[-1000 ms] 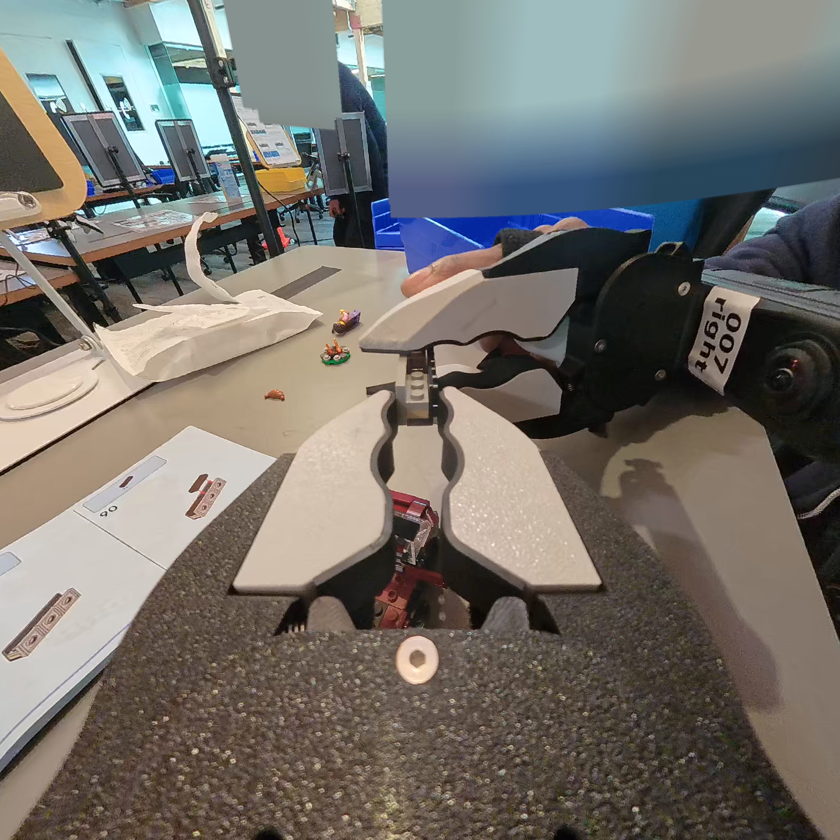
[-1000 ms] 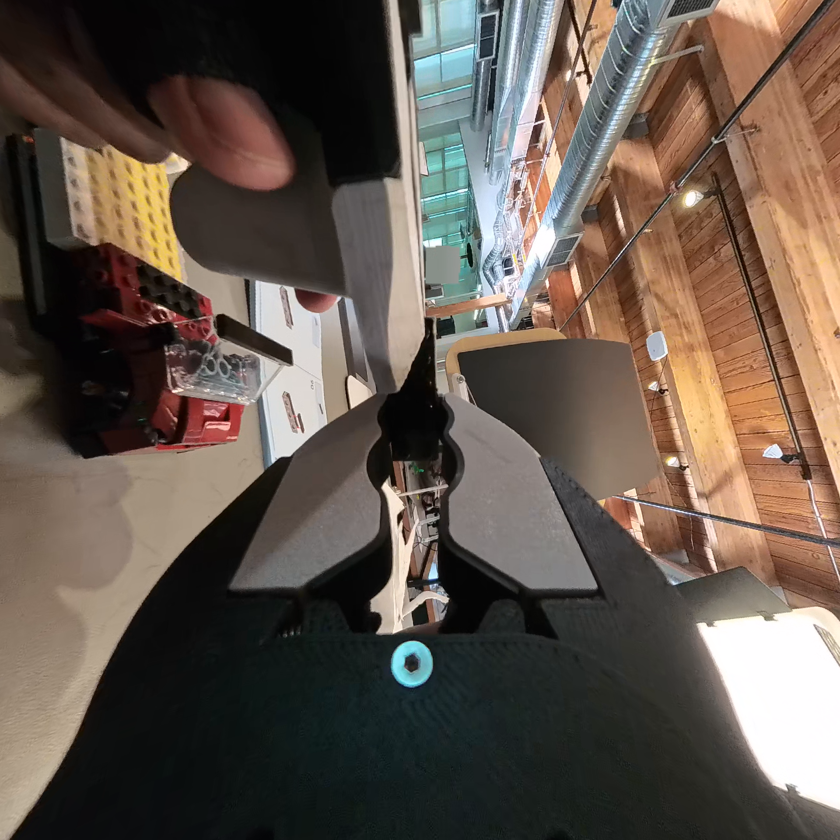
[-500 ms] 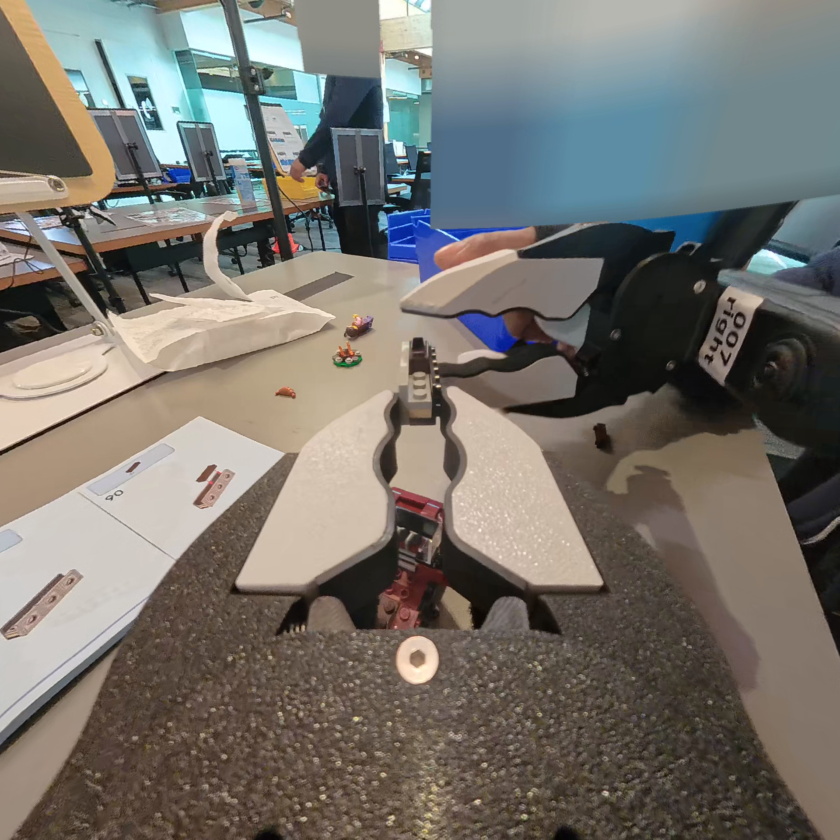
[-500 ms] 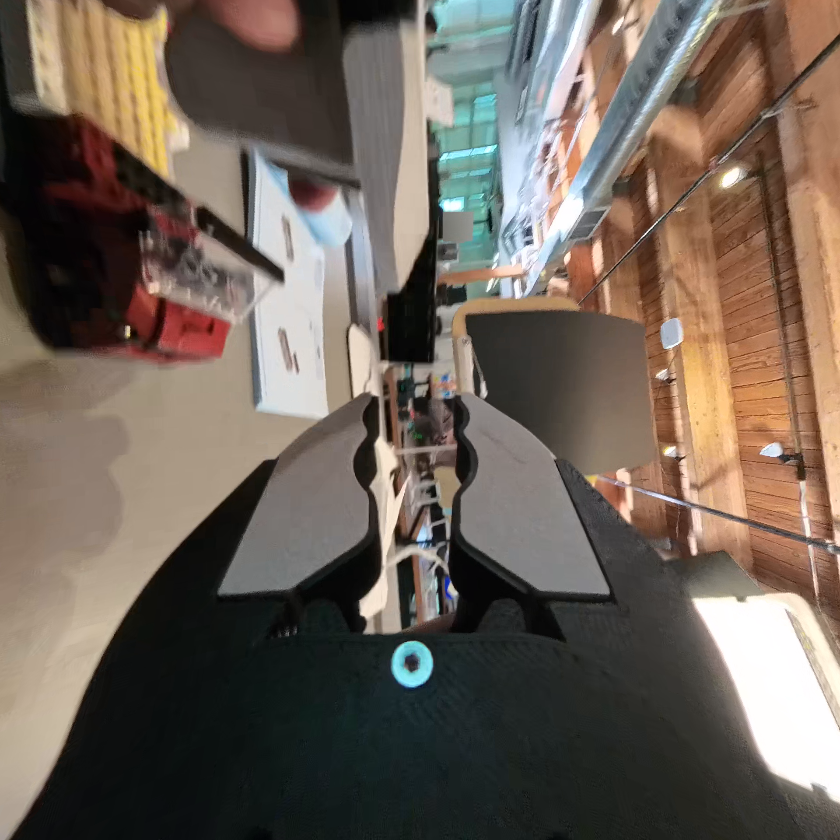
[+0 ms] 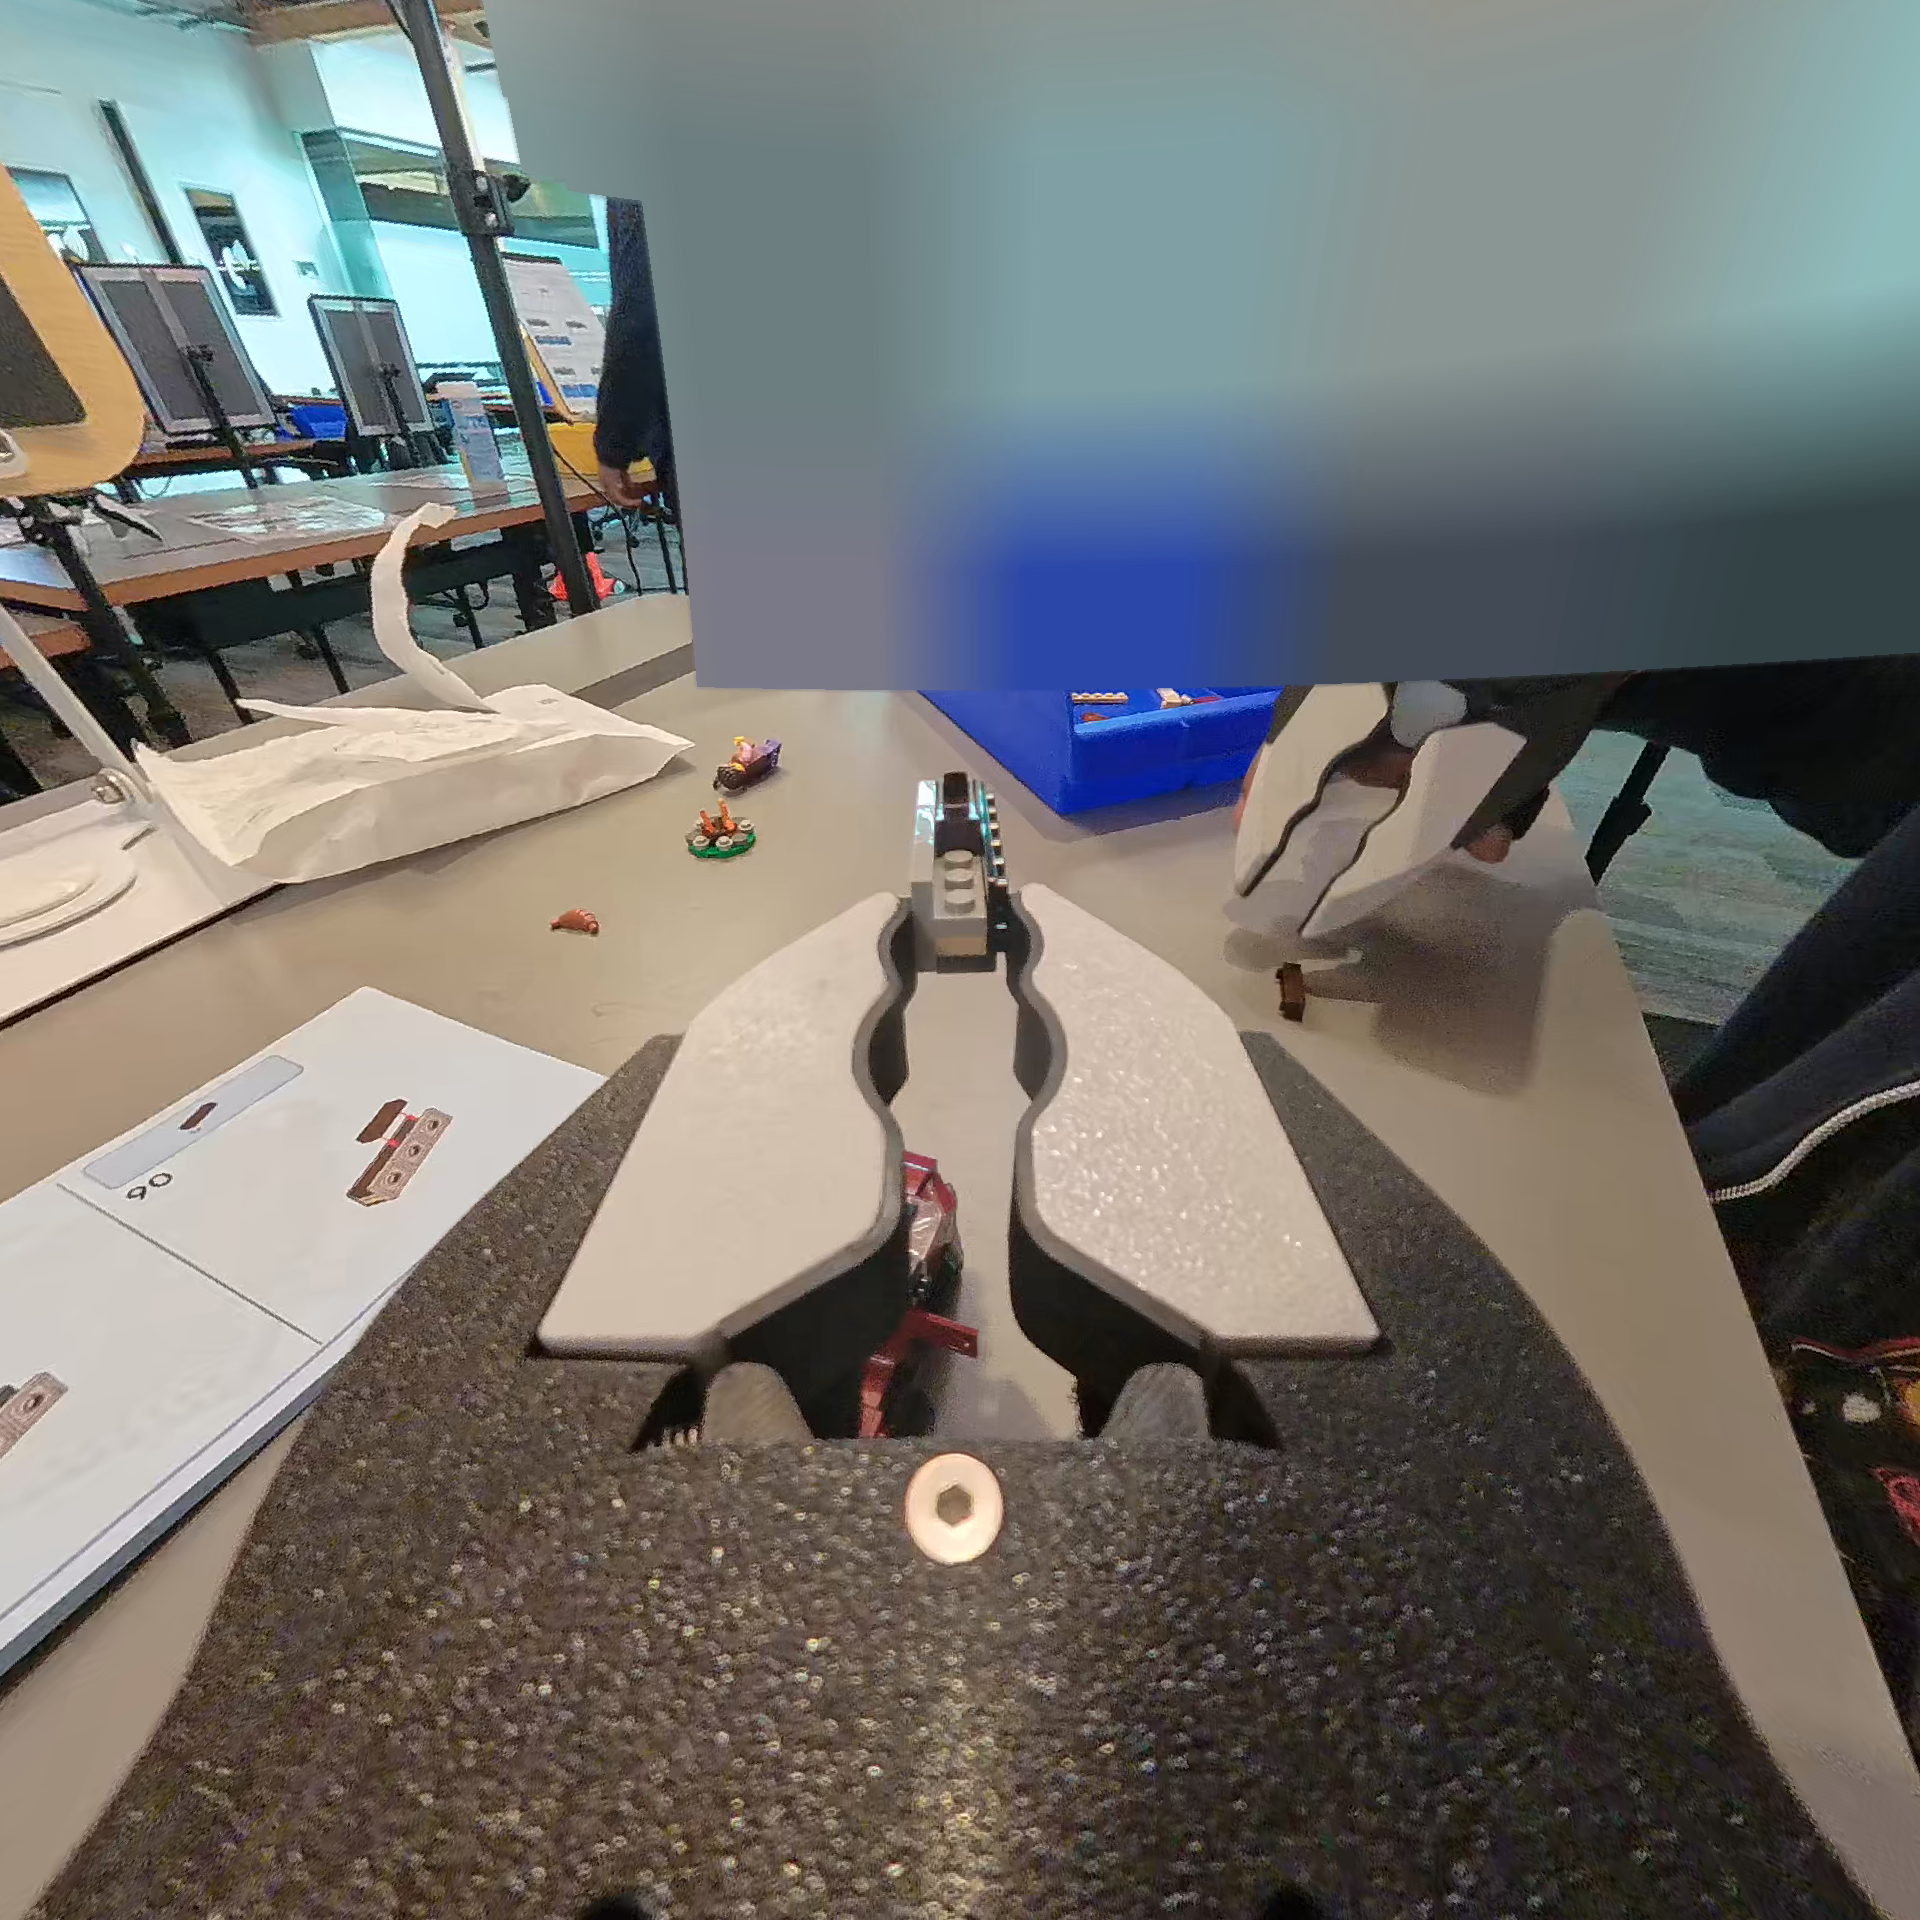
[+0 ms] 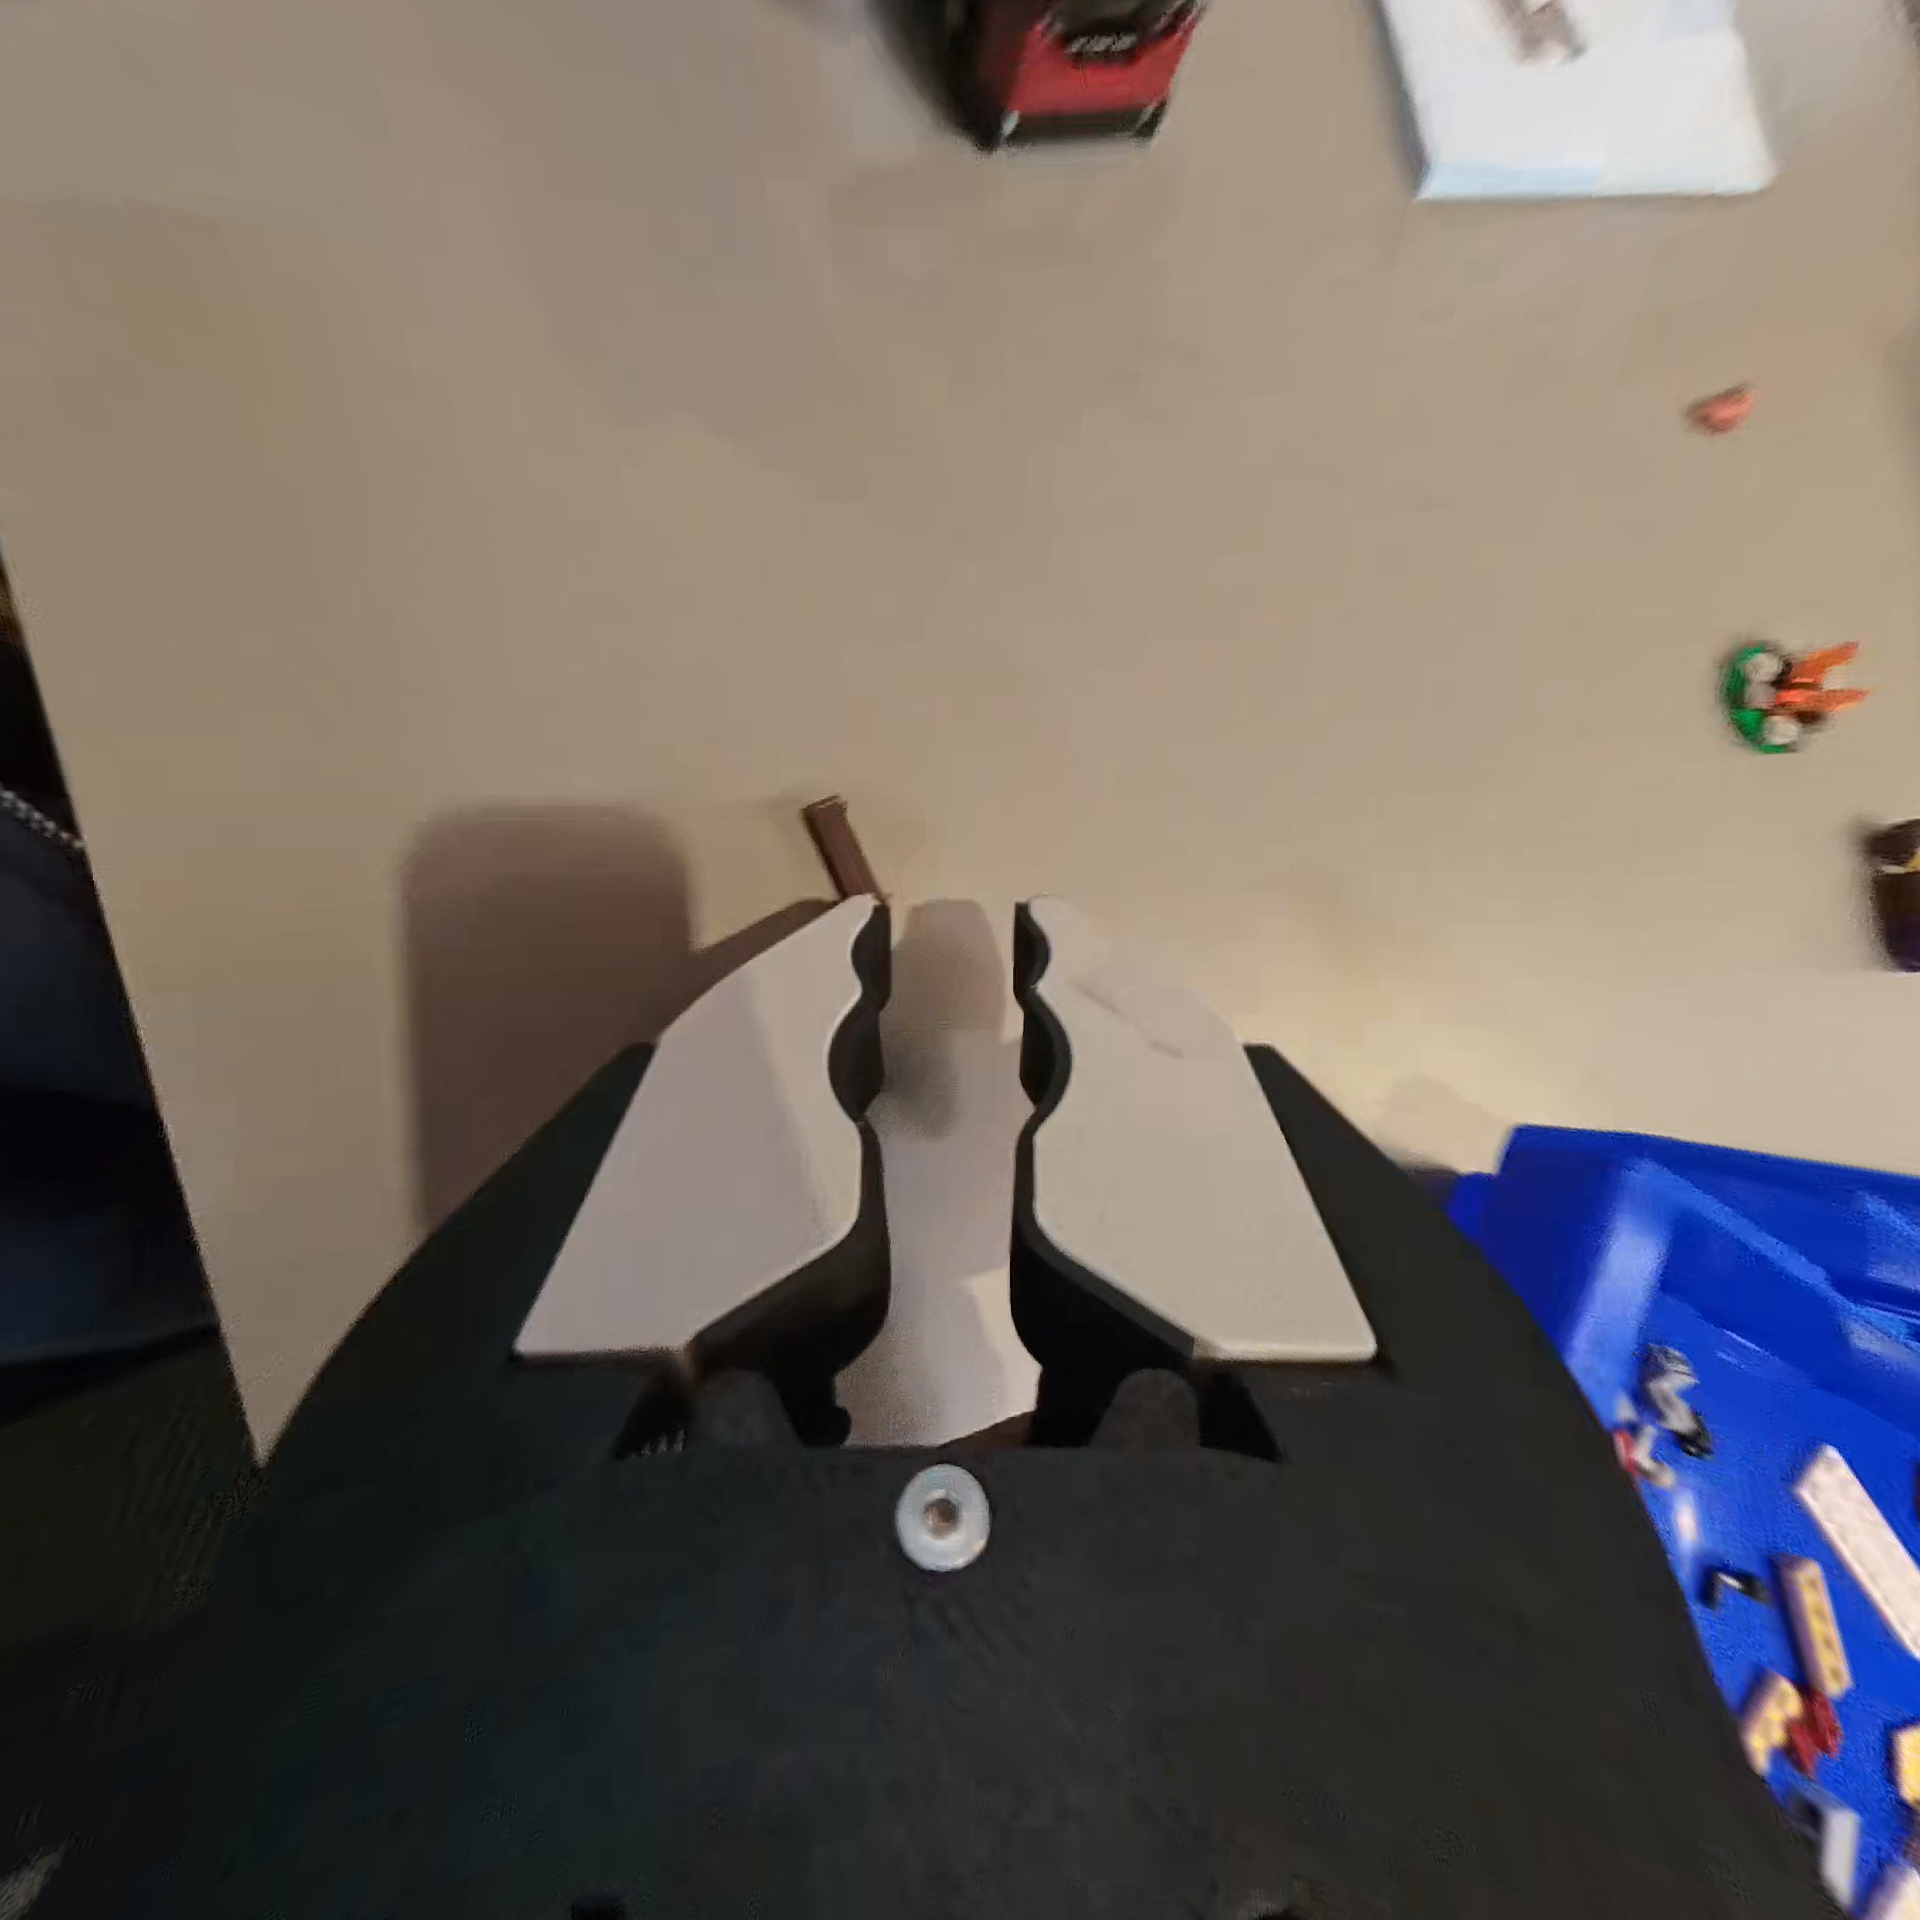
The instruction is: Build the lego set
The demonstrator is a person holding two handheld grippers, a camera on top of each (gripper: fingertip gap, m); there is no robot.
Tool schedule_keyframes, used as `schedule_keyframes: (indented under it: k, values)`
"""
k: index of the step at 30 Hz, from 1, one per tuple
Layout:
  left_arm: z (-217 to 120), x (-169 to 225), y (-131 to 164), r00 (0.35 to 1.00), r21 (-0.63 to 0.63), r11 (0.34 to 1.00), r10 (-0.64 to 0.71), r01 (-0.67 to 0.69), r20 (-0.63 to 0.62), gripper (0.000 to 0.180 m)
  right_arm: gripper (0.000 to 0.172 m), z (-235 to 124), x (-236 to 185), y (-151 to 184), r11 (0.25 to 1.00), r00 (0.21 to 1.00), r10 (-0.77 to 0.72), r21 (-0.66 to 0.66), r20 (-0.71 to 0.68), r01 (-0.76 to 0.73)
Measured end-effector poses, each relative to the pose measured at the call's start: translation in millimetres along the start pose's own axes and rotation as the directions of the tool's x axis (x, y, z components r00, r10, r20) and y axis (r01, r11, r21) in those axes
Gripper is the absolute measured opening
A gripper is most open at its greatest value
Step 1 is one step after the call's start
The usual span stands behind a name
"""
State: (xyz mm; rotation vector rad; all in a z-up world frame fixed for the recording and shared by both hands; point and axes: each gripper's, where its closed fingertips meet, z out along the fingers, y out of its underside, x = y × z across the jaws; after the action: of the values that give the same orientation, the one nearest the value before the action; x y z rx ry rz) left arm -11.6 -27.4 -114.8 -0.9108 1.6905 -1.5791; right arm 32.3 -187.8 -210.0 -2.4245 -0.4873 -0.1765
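— Looking along the left gripper (image 5: 954,940), what sits at its tips?

— A gray brick assembly (image 5: 954,883), clamped between both fingertips at the centre of the left wrist view. Its long axis runs straight away from the camera toward the upper middle, studs up, with a dark piece stacked at the far end. A red and clear part hangs below, between the finger bases.

— Does the right wrist view show it too?

— Only a blurred red and black block at its top edge. That view looks down on the table (image 6: 1039,468); the right gripper (image 6: 952,914) has its fingers apart with bare tabletop between them. A small brown peg (image 6: 840,847) lies just beyond its left fingertip, pointing to the upper left.

— And the left view?

— It shows that gripper at right, over the peg (image 5: 1291,990), beside a blue bin (image 5: 1122,764).

— Any writing?

— A booklet (image 5: 208,1226) at lower left carries printed diagrams and a number; a white paper bag (image 5: 416,758) at upper left bears fine print too small to read.
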Motion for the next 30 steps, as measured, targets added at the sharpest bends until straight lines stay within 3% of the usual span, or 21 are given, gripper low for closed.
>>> schedule_keyframes:
  k: [14,20,30]
  values:
    - [3,9,7,0.999,-0.024,1.000,0.007,-0.008,-0.039,0.016,0.008,23,-15,-10,0.999,0.999,0.013,0.034,0.047,-0.014]
    - [4,12,8,0.999,-0.031,0.999,0.008,-0.010,-0.049,0.016,0.008,27,-17,-24,0.985,0.976,0.149,0.065,0.161,-0.161]
    - [3,10,8,0.999,-0.031,0.999,0.021,-0.023,-0.041,0.016,0.009,33,9,-27,0.964,0.963,0.251,0.065,0.100,-0.258]
